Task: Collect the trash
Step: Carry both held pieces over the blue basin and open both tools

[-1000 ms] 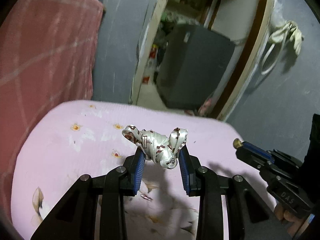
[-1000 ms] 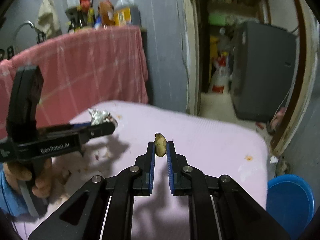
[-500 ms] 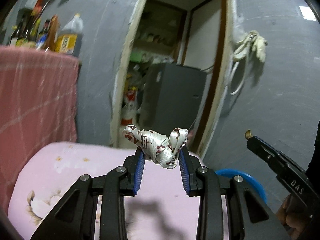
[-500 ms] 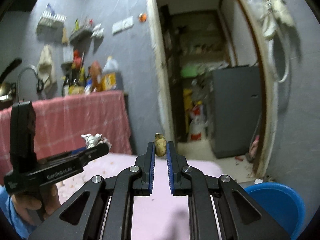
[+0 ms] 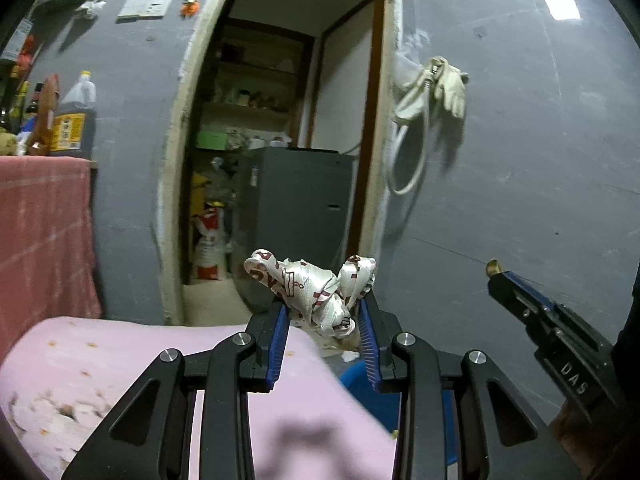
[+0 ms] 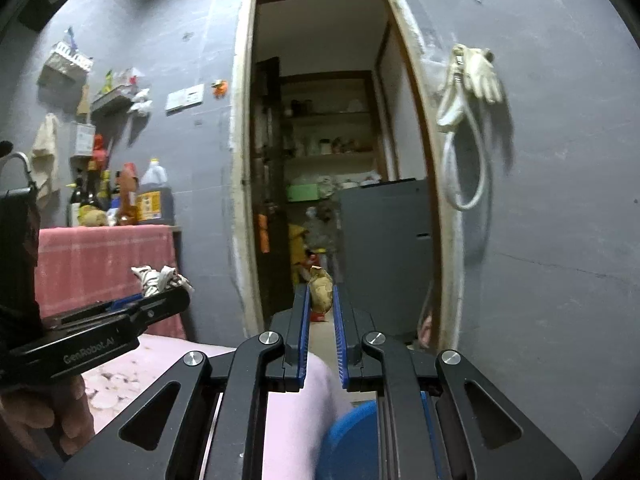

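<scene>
Crinkled silvery wrapper (image 5: 316, 292), light and springy, sits pinched at its bunched middle by the left gripper (image 5: 324, 312), raised beyond the pink table (image 5: 100, 360). To the right, the right gripper (image 6: 321, 300) is clamped on a small tan scrap (image 6: 321, 290), probably crumbly, with the blue bin (image 6: 352, 436) near below.

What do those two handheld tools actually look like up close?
Both are matte black with angular cut-out linkages, silver round bolts and blue ribbed pads on the fingers. The left tool carries white "GenRobot.AI" lettering on its side; the right tool is marked "DAS". No cables show.
</scene>
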Available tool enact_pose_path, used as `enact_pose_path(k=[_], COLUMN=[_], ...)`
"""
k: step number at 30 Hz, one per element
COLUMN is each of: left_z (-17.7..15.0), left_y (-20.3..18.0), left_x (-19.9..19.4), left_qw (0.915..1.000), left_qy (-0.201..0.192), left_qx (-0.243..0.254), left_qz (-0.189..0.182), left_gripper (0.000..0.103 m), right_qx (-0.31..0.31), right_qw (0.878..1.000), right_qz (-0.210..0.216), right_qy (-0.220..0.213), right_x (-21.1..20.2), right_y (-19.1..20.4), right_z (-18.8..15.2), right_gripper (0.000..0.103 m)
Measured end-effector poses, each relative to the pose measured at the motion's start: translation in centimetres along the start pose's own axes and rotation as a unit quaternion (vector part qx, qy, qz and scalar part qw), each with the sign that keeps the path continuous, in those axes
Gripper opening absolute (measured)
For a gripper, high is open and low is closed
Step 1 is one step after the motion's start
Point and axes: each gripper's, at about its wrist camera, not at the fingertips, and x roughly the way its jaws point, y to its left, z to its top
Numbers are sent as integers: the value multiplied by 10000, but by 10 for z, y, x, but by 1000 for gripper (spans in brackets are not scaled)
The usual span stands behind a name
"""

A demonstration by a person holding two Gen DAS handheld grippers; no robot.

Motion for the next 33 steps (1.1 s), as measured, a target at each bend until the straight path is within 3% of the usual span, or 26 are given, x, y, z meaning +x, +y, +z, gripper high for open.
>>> enact_pose_path(k=[13,33], left_z=[-20,-62], left_y=[-48,-48], left_x=[55,110], left_qw=[9969,9824], left_qy=[695,1768], left_qx=[25,-328], left_qz=[-365,-508], left_gripper=[29,34], right_qx=[384,733], right_qw=[9975,9891], right_qz=[-511,-770], right_qy=[312,1019], right_x=[1,17], right_y=[-53,-90], right_z=[-26,-58], right_gripper=[10,11])
